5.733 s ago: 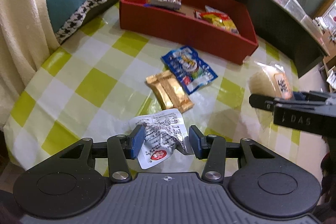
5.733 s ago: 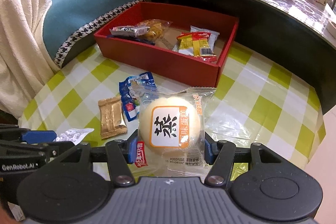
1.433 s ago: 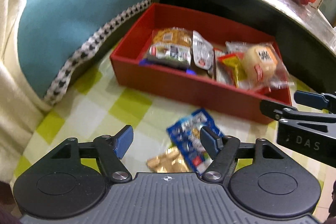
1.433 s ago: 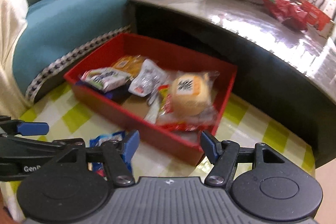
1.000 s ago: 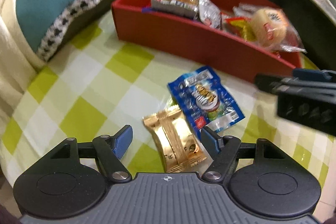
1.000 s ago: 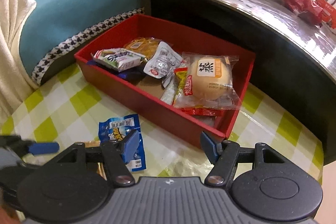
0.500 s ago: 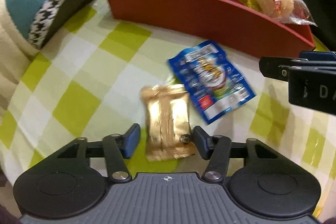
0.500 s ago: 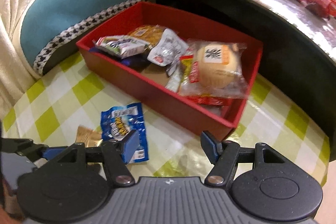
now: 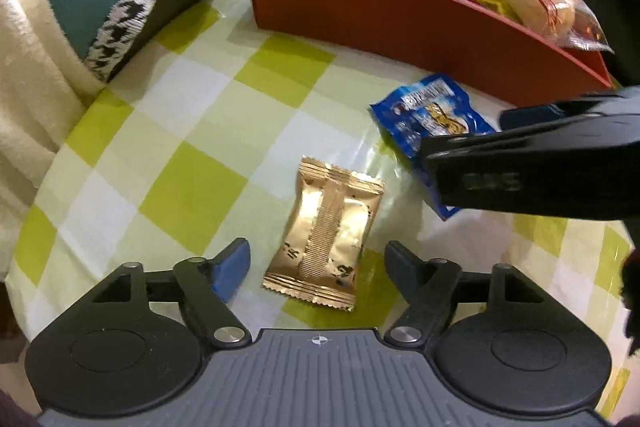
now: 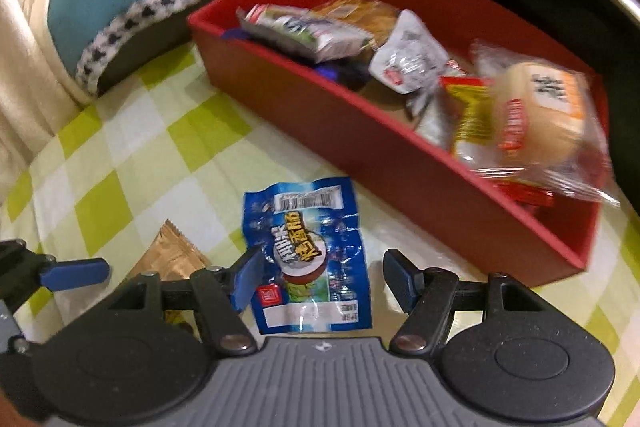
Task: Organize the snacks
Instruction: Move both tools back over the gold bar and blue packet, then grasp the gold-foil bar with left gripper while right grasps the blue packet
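Sitting by the tablecloth's (image 9: pixel 192 187) far edge, the red box (image 10: pixel 400 163) holds most snacks. Both the left gripper (image 9: pixel 318 259) and right gripper (image 10: pixel 320 275) are spread apart, empty. Blue packet (image 10: pixel 308 251) and gold packet (image 9: pixel 326 237) lie flat between them, light, crinkly, slippery; pinch their middles.

2 close, down-angled views, shared red box (image 9: pixel 400 15)

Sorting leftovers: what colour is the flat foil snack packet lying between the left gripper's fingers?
Shiny gold foil snack packet, clearest in the left wrist view.
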